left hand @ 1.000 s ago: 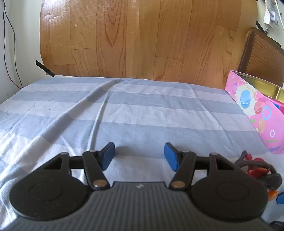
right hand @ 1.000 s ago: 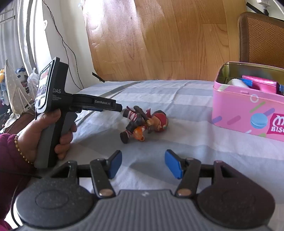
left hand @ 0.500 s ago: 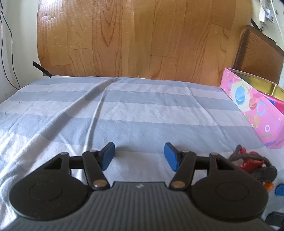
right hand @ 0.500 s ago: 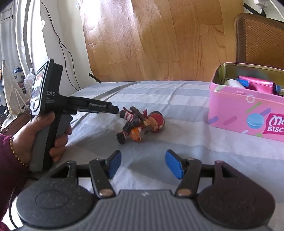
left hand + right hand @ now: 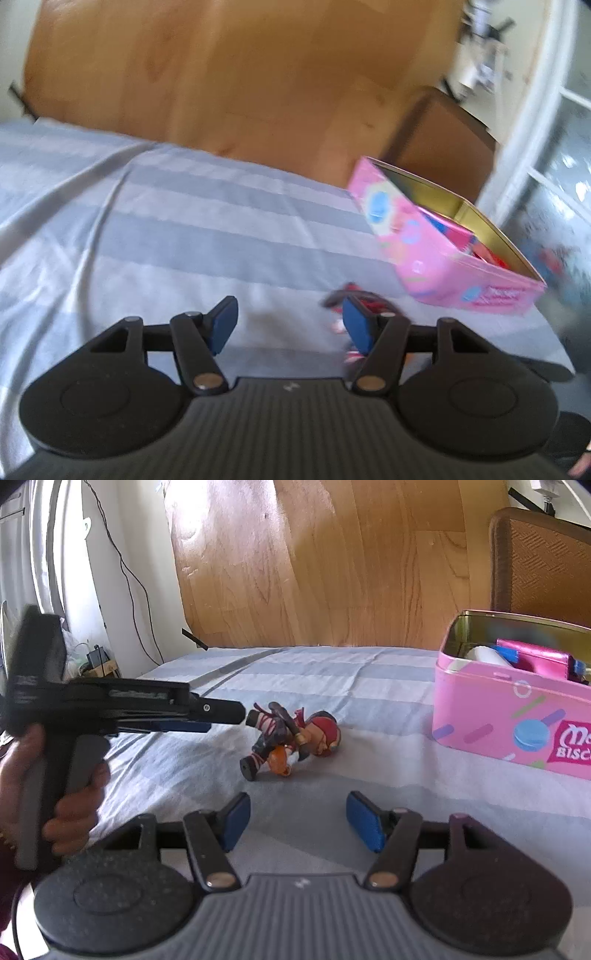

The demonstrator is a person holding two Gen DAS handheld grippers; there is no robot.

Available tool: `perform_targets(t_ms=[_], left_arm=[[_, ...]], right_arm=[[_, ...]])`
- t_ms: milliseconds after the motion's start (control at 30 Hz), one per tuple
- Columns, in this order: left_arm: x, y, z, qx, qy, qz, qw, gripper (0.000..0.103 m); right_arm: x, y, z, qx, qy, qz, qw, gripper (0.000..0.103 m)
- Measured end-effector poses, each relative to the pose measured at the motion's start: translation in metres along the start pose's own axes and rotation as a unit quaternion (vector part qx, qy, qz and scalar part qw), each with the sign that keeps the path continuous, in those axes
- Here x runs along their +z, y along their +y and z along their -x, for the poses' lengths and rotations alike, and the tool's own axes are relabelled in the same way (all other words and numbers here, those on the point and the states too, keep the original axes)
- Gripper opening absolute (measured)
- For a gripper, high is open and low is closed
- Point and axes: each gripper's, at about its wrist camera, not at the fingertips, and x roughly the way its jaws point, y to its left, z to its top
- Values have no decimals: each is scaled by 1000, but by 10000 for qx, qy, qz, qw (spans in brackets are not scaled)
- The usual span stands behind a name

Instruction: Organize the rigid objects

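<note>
- Left wrist view: your left gripper (image 5: 290, 325) has its jaws apart with only striped bedsheet (image 5: 147, 229) between them. The picture is blurred.
- The toy figure (image 5: 364, 297) lies at 1 o'clock from that gap, partly hidden behind the right-hand pad (image 5: 354, 325); you cannot tell whether it touches.
- The pink tin (image 5: 443, 266) sits open at 2 o'clock, near the sheet's right edge, which drops off just past it. From 9 to 12 o'clock the sheet runs bare to the wooden panel (image 5: 221, 74).
- Right wrist view: your right gripper (image 5: 297, 821) is opening, with nothing between its pads, only sheet.
- The toy figure (image 5: 291, 738) lies on its side at 12 o'clock, well apart from these fingers.
- Your left gripper (image 5: 221, 716) comes in from 9 o'clock, held in your hand (image 5: 74, 797), its tip just beside the figure's feet.
- The pink tin (image 5: 517, 716) stands at 2 o'clock, holding a pink box (image 5: 532, 661) and a white item, with bare sheet between it and the figure.
</note>
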Motion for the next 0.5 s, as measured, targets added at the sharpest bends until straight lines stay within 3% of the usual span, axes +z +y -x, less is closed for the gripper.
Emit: perform_targets(t_ms=[167,500], left_arm=[[1,-29,-6,307,-96,-679,9972,66],[1,-17,-2,536,-41,-502,9973,71]], right_arm=[[1,3,-4,19,44,108,9999,67],[1,7,-5,-46,96,286,9995,72]])
